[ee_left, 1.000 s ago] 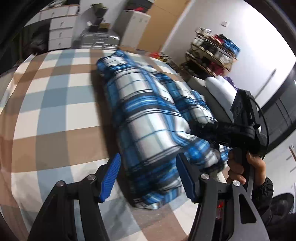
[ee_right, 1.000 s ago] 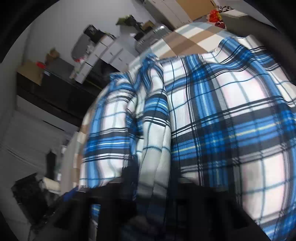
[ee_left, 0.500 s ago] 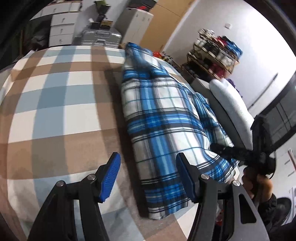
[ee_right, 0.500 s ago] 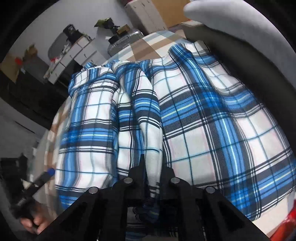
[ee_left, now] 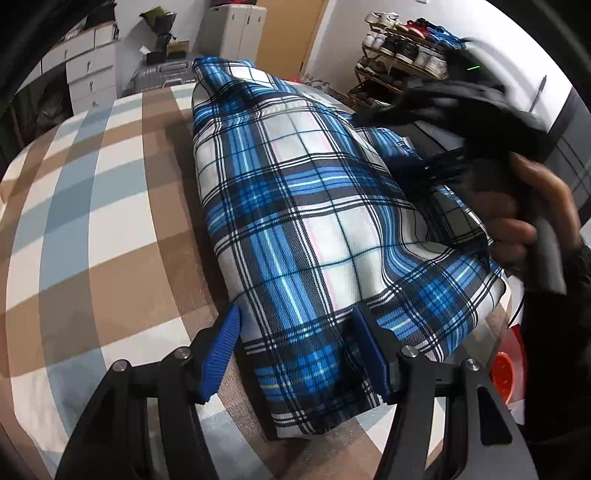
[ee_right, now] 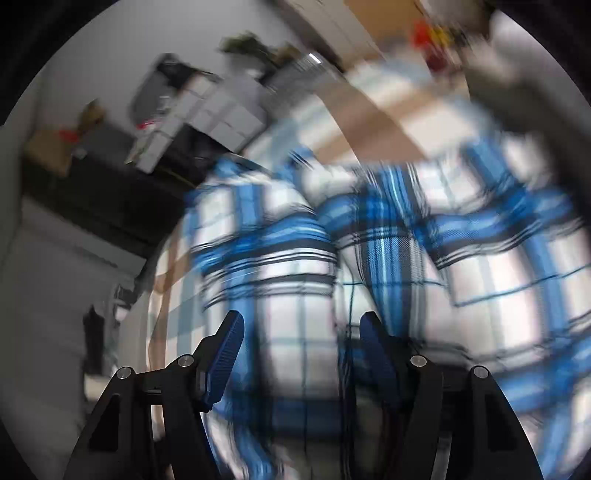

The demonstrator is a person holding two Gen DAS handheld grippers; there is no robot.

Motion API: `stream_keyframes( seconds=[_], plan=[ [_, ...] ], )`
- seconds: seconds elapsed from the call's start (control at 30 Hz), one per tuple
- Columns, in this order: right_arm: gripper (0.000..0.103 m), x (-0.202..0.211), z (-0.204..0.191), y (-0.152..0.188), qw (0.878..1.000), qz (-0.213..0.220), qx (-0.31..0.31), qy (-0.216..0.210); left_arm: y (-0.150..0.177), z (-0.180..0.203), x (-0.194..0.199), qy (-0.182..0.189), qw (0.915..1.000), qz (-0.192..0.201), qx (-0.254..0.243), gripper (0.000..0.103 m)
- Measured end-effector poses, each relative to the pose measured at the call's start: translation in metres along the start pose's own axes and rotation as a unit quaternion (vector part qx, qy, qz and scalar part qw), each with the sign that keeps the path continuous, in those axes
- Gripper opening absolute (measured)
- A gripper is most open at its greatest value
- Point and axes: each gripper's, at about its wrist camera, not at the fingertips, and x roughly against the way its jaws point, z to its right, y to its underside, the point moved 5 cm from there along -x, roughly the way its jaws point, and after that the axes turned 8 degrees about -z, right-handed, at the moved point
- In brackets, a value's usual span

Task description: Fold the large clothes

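Observation:
A blue, white and black plaid garment (ee_left: 295,206) lies folded into a long strip on the checked bed sheet (ee_left: 92,221). My left gripper (ee_left: 297,343) hangs open over the strip's near end, one blue pad on each side of the cloth. In the same view a hand (ee_left: 524,210) holds the blurred black right gripper above the strip's right edge. The right wrist view is smeared by motion. There my right gripper (ee_right: 299,339) has its jaws opening, and the plaid garment (ee_right: 295,258) lies beyond them with nothing pinched.
White drawers (ee_left: 88,74), a silver suitcase (ee_left: 162,72) and a white cabinet (ee_left: 232,26) stand past the bed's far end. A shoe rack (ee_left: 402,44) fills the back right. An orange-red object (ee_left: 504,373) sits below the bed's right edge.
My right gripper let go of the cloth fold it was pinching, and its jaws spread apart. The garment settled flatter. My left gripper came closer to the strip's near end.

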Motion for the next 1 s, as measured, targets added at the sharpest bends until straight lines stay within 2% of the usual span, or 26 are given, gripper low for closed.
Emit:
stream_keyframes(
  seconds=[0.03, 0.07, 0.1, 0.17, 0.23, 0.27, 0.33, 0.37, 0.43, 0.5, 0.57, 0.63, 0.67, 0.73, 0.8, 0.9, 1.0],
  plan=[
    [0.063, -0.011, 0.006, -0.002, 1.0, -0.009, -0.02, -0.005, 0.0, -0.001, 0.0, 0.0, 1.0, 0.0, 0.001, 0.057],
    [0.052, -0.017, 0.009, -0.006, 0.999, -0.004, -0.032, -0.011, 0.0, -0.001, 0.001, 0.001, 1.0, 0.0, 0.002, 0.057],
    [0.028, -0.017, 0.008, -0.006, 0.999, 0.002, -0.035, -0.009, 0.0, -0.002, 0.001, 0.001, 1.0, -0.001, 0.002, 0.057],
    [0.004, -0.011, -0.004, -0.005, 1.0, 0.006, -0.006, -0.015, -0.002, -0.001, 0.006, 0.004, 0.9999, 0.001, 0.011, 0.057],
    [0.004, 0.016, -0.028, 0.002, 0.997, 0.055, 0.055, -0.031, -0.006, 0.002, 0.019, 0.019, 0.9991, 0.029, 0.024, 0.057],
    [0.004, 0.04, -0.045, 0.009, 0.988, 0.105, 0.106, -0.046, -0.008, 0.005, 0.031, 0.035, 0.9979, 0.05, 0.023, 0.057],
    [0.004, 0.078, -0.07, 0.025, 0.97, 0.159, 0.179, -0.048, -0.011, 0.011, 0.048, 0.051, 0.9955, 0.08, 0.013, 0.057],
    [0.003, 0.088, -0.074, 0.028, 0.967, 0.17, 0.188, -0.039, -0.013, 0.013, 0.052, 0.052, 0.9949, 0.087, 0.008, 0.057],
    [0.003, 0.093, -0.068, 0.023, 0.968, 0.176, 0.178, 0.002, -0.016, 0.018, 0.046, 0.048, 0.9957, 0.079, -0.002, 0.057],
    [0.004, 0.078, -0.041, 0.008, 0.976, 0.165, 0.126, 0.063, -0.017, 0.018, 0.028, 0.025, 0.9981, 0.055, -0.01, 0.057],
    [0.006, 0.056, -0.011, 0.0, 0.985, 0.133, 0.074, 0.086, -0.014, 0.015, 0.006, 0.014, 0.9996, 0.023, -0.006, 0.057],
    [0.012, 0.037, 0.013, 0.0, 0.992, 0.089, 0.034, 0.084, -0.008, 0.011, -0.006, 0.006, 1.0, -0.003, 0.005, 0.057],
    [0.013, 0.03, 0.022, 0.005, 0.994, 0.068, 0.016, 0.08, -0.005, 0.01, -0.009, 0.003, 0.9999, -0.01, 0.007, 0.057],
    [0.023, 0.034, 0.022, 0.021, 0.996, 0.067, 0.027, 0.053, -0.001, 0.009, -0.009, 0.009, 0.9999, -0.008, 0.009, 0.057],
    [0.055, 0.04, 0.02, 0.045, 0.997, 0.06, 0.049, 0.023, 0.002, 0.008, -0.009, 0.016, 0.9998, -0.009, 0.01, 0.057],
    [0.057, 0.041, 0.027, 0.1, 0.997, 0.014, 0.071, -0.01, 0.002, 0.006, -0.009, 0.021, 0.9996, -0.011, 0.015, 0.057],
    [0.056, 0.048, 0.032, 0.134, 0.996, 0.008, 0.087, -0.015, 0.001, 0.005, -0.008, 0.025, 0.9995, -0.012, 0.016, 0.057]
  ],
)
